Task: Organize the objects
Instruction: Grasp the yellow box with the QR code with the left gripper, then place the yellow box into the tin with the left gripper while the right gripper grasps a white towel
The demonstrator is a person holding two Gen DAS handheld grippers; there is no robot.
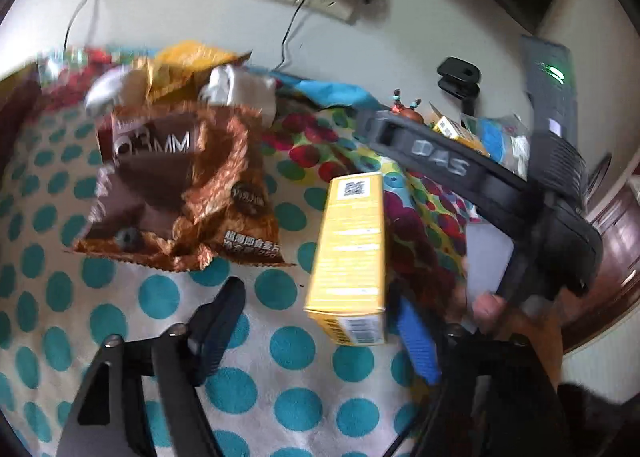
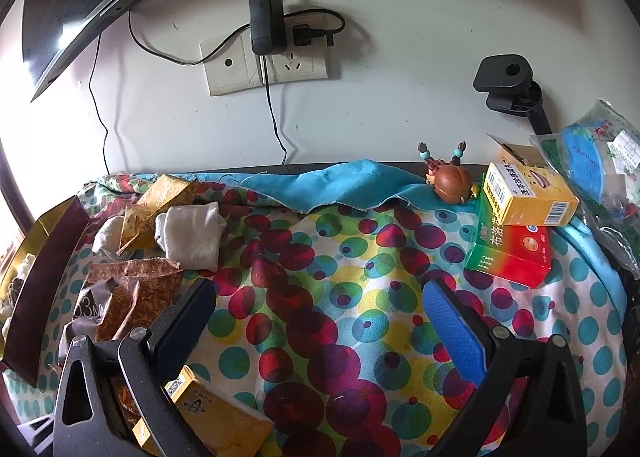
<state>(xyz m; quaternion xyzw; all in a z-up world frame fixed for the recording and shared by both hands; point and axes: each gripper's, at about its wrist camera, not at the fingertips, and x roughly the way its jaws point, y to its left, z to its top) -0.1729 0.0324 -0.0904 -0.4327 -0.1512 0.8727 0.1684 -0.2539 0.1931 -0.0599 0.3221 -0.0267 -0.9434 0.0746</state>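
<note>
In the left wrist view, my left gripper (image 1: 320, 321) is open. A yellow box (image 1: 350, 253) sits between its fingers, against the blue pad of the right finger (image 1: 416, 341) and apart from the left one. A brown snack bag (image 1: 176, 193) lies ahead on the left on the dotted cloth (image 1: 280, 397). The right gripper's body (image 1: 500, 197) crosses on the right. In the right wrist view, my right gripper (image 2: 320, 305) is open and empty over the cloth (image 2: 320, 297). The yellow box (image 2: 216, 413) shows at the lower left. A yellow box (image 2: 528, 193) rests on a red-green box (image 2: 508, 249) at the right.
A small brown figurine (image 2: 450, 177) and a clear plastic bag (image 2: 596, 177) stand at the back right. White socks (image 2: 192, 233), gold wrappers (image 2: 160, 193) and a dark box (image 2: 40, 281) lie left. A wall socket with a charger (image 2: 268, 49) and a black clamp (image 2: 508, 85) are behind.
</note>
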